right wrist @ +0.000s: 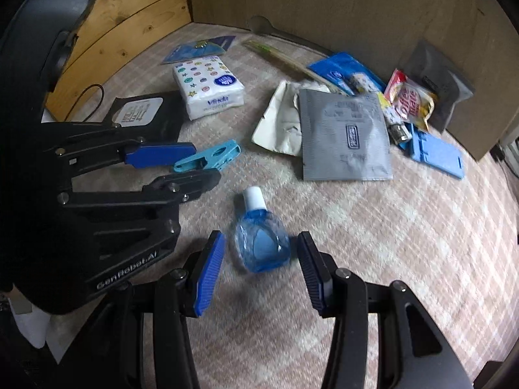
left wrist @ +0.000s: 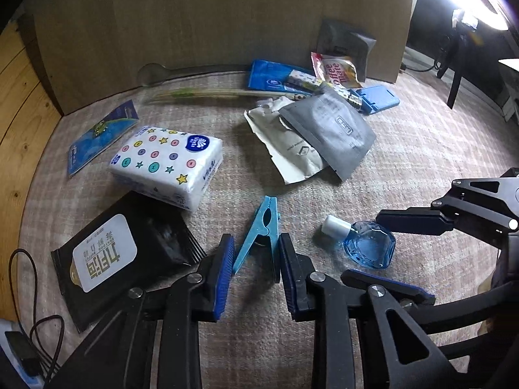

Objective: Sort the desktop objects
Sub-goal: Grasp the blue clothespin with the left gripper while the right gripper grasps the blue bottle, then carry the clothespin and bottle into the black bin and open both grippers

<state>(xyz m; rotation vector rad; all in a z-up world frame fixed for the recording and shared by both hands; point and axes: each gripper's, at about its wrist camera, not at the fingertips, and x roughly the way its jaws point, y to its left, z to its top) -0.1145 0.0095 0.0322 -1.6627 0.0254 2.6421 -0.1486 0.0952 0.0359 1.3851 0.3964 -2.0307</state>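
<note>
While both jaws stand apart, my left gripper straddles the blue clothespin; my right gripper flanks the eye-drop bottle, untouched.

Blue peg between the open fingers of the left gripper.

Lying flat on a pink checked surface, its closed tip pointing away. Just to the right, a small blue bottle with a white cap, on its side, with the right gripper wide open around it. To the left, a black wipes pack and a white tissue pack with stars and dots. Further back, a grey pouch on top of torn white paper, a coffee sachet, and a blue flat case. Brown board standing behind.
</note>
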